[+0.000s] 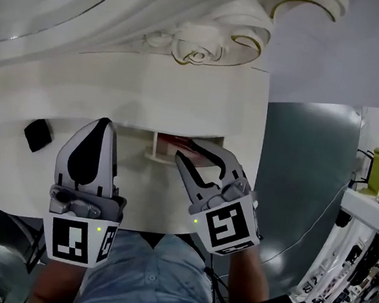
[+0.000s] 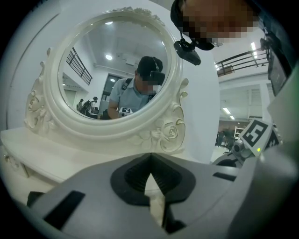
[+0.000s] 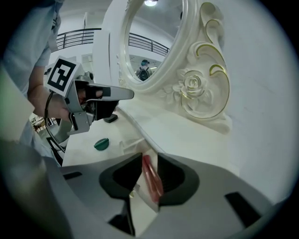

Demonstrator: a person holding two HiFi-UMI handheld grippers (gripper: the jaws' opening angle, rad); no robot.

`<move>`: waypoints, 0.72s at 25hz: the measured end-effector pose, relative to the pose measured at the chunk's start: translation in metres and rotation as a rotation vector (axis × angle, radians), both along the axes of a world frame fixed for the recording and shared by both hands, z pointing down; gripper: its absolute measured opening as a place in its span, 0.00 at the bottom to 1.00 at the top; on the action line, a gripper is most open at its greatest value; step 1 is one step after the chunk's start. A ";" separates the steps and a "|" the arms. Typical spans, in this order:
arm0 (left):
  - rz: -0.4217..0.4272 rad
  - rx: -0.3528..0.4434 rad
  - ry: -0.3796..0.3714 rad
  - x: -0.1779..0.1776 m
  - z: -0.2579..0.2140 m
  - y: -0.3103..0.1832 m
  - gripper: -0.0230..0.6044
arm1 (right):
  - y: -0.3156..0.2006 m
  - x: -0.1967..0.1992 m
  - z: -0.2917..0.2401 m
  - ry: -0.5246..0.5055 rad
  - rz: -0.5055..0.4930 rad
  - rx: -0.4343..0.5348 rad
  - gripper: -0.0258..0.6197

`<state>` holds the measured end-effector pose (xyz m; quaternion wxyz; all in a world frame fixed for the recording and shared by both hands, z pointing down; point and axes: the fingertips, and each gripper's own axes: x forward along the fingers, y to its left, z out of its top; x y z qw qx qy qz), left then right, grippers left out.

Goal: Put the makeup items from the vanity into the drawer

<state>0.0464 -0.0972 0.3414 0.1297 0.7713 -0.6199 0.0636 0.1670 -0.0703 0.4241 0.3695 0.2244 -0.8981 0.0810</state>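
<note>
While the left gripper (image 2: 150,158) is closed on nothing, the right gripper (image 3: 149,161) has its jaws slightly apart, with a red cosmetic tube (image 3: 152,181) loose between them.

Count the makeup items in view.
3. A red tube lies between the jaws of the right gripper; a green round one and a black one sit on the vanity. Others may be hidden.
</note>
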 end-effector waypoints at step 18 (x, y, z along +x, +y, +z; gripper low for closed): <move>-0.163 0.091 -0.046 -0.100 -0.049 0.047 0.04 | 0.002 -0.088 -0.053 -0.147 0.040 0.077 0.19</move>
